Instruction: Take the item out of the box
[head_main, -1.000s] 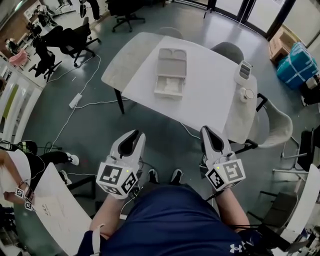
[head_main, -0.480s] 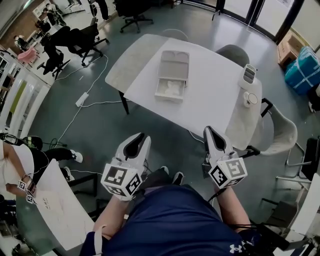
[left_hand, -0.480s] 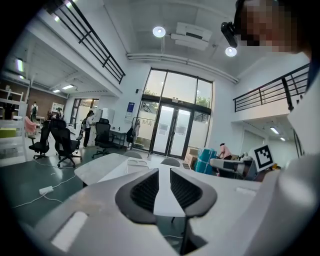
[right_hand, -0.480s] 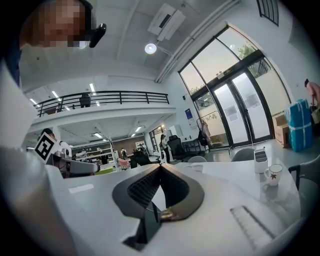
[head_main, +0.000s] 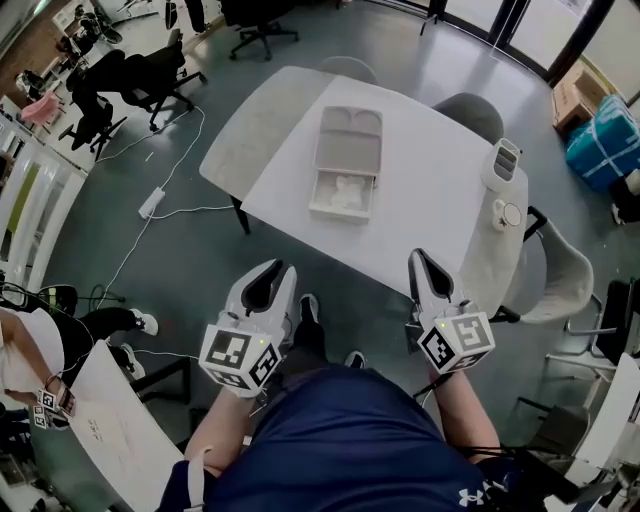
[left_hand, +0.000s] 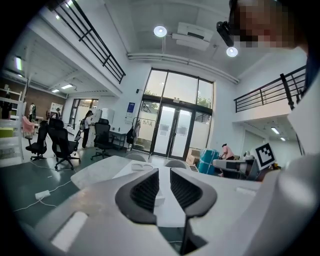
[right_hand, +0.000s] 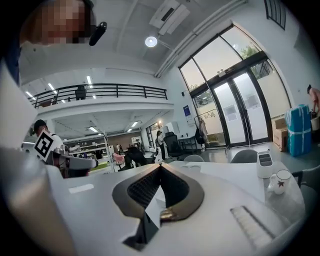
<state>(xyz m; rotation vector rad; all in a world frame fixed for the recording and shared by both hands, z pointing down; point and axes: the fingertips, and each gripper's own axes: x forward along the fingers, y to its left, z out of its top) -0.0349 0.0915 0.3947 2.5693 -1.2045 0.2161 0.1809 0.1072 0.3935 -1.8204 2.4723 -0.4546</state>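
Table (head_main: 430, 215) mid-room. Box (head_main: 342, 211) on table, left of centre, near front edge. Lid (head_main: 349, 150) lies open behind box, joined to it. Item (head_main: 347, 188) in box. Gadget (head_main: 503, 160) and cup (head_main: 511, 214) at table's right edge, cup before gadget. Chair (head_main: 468, 108) behind table, second chair (head_main: 560, 265) right of it. Office chairs (head_main: 140, 75) far back left. Power strip (head_main: 152, 202) on floor left of table. Bag (head_main: 603, 135) far right. Left gripper (head_main: 280, 272) over floor before table; right gripper (head_main: 416, 258) by front edge.
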